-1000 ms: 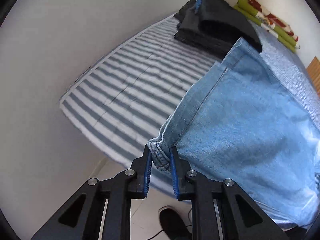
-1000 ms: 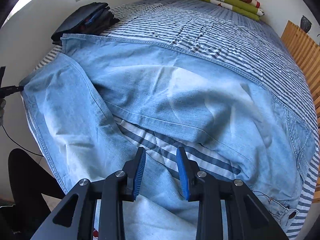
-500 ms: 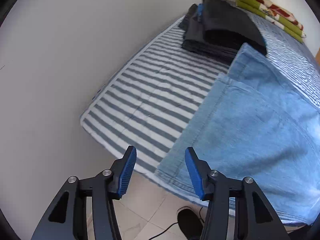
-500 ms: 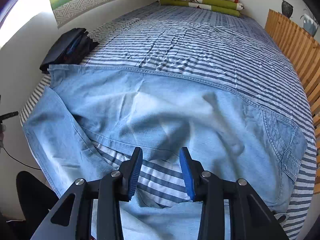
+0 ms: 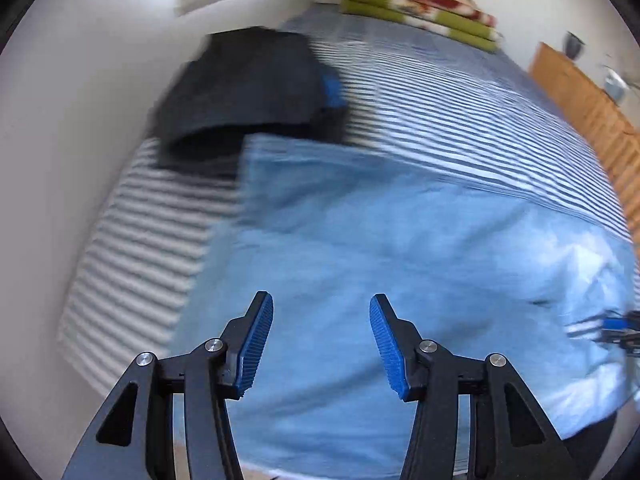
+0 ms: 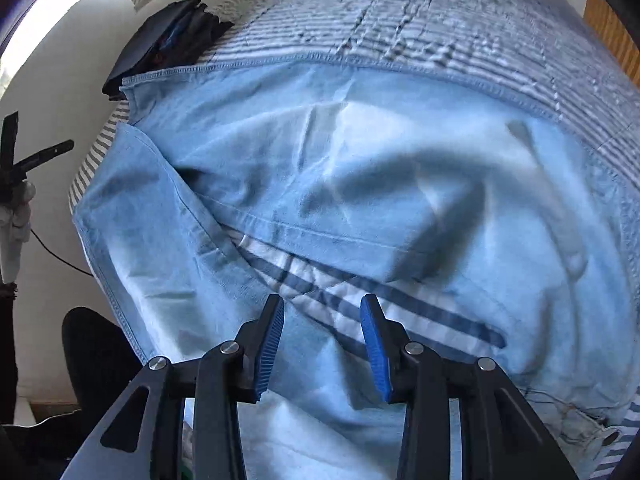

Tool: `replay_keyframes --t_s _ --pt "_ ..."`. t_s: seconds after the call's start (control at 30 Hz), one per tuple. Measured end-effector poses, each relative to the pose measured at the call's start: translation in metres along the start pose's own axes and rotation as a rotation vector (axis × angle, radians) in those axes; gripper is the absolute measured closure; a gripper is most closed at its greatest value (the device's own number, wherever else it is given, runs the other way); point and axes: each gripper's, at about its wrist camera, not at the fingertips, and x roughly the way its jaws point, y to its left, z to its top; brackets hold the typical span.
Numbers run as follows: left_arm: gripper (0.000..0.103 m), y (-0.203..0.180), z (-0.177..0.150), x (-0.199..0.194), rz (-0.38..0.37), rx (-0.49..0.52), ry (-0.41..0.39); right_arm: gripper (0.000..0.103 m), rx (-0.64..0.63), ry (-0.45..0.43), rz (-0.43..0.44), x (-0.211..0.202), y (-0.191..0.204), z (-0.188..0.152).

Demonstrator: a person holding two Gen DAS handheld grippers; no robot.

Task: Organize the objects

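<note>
Light-blue denim jeans lie spread flat on blue-and-white striped bed, beside folded dark clothes stack. Left tongs released, nothing between pads, above jeans. Right tongs released, empty, over leg gap.

Light-blue jeans lie spread flat, wrinkled, legs parted.

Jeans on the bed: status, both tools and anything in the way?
Left tool open, empty. Right tool open, empty, over the jeans. Jeans spread flat, unfolded. Dark folded clothes touching their far corner.
</note>
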Motion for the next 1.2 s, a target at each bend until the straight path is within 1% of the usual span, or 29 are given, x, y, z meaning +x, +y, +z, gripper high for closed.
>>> replay_keyframes --t_s 0.07,0.1,0.13,0.2,0.3,0.33,0.4,0.43,0.47,0.5,0.57,0.6,0.67,0.7,0.73,0.77,0.8,0.83,0.87,0.93,1.03,1.13,1.2 --pt "0.049 -0.039 0.005 0.007 -0.027 0.090 0.007 0.067 -0.053 -0.001 -0.035 0.005 0.005 -0.003" --pt "0.049 -0.061 0.007 0.012 -0.052 0.141 0.015 0.067 -0.067 0.009 -0.021 0.008 0.005 -0.004" --pt "0.049 -0.078 0.007 0.017 -0.080 0.180 0.028 0.067 -0.075 0.023 0.010 0.009 0.004 -0.005" --pt "0.049 -0.110 0.006 0.028 -0.104 0.242 0.051 0.067 -0.099 0.033 0.028 0.008 0.003 -0.008" --pt "0.049 -0.144 -0.002 0.040 -0.126 0.311 0.072 0.067 -0.137 0.072 0.032 0.011 0.001 -0.013" --pt "0.049 -0.150 -0.003 0.045 -0.130 0.320 0.080 0.067 -0.143 0.086 0.036 0.014 0.001 -0.014" --pt "0.049 -0.158 -0.008 0.054 -0.128 0.329 0.097 0.068 -0.166 0.113 0.019 0.022 0.004 -0.018" --pt "0.049 -0.160 -0.009 0.057 -0.126 0.328 0.104 0.072 -0.185 0.124 0.020 0.025 0.007 -0.021" --pt "0.049 -0.158 -0.010 0.059 -0.124 0.326 0.110 0.090 -0.213 0.132 0.004 0.028 0.013 -0.024" --pt "0.049 -0.158 -0.011 0.063 -0.120 0.323 0.116 0.100 -0.248 0.130 -0.042 0.029 0.019 -0.027" --pt "0.049 -0.154 -0.012 0.062 -0.110 0.318 0.119 0.101 -0.286 0.099 -0.114 0.022 0.028 -0.028" --pt "0.049 -0.151 -0.012 0.060 -0.104 0.313 0.113 0.101 -0.296 0.058 -0.146 0.011 0.032 -0.025" --pt "0.049 -0.145 -0.010 0.059 -0.101 0.302 0.101 0.101 -0.305 -0.081 -0.222 -0.020 0.035 -0.018" --pt "0.049 -0.141 -0.009 0.057 -0.100 0.295 0.098 0.100 -0.318 -0.148 -0.276 -0.032 0.036 -0.016" --pt "0.049 -0.137 -0.009 0.056 -0.095 0.290 0.097 0.099 -0.328 -0.188 -0.328 -0.037 0.037 -0.014" --pt "0.049 -0.134 -0.008 0.055 -0.090 0.284 0.099 0.093 -0.327 -0.188 -0.341 -0.036 0.035 -0.013" --pt "0.049 -0.129 -0.008 0.054 -0.085 0.276 0.101 0.078 -0.329 -0.146 -0.341 -0.031 0.033 -0.014" --pt "0.049 -0.125 -0.009 0.052 -0.082 0.266 0.100 0.067 -0.321 -0.106 -0.354 -0.026 0.029 -0.014" --pt "0.049 -0.121 -0.009 0.050 -0.083 0.255 0.098 0.054 -0.303 -0.102 -0.368 -0.026 0.027 -0.017" --pt "0.049 -0.112 -0.012 0.046 -0.090 0.233 0.096 0.054 -0.273 -0.152 -0.343 -0.037 0.025 -0.026" --pt "0.049 -0.106 -0.019 0.046 -0.086 0.228 0.104 0.054 -0.135 -0.223 -0.227 -0.064 0.007 -0.048" --pt "0.049 -0.106 -0.025 0.047 -0.091 0.234 0.108 0.055 0.017 -0.243 -0.151 -0.074 -0.016 -0.083" --pt "0.049 -0.110 -0.027 0.048 -0.117 0.231 0.110 0.058 0.095 -0.253 -0.103 -0.073 -0.025 -0.108"
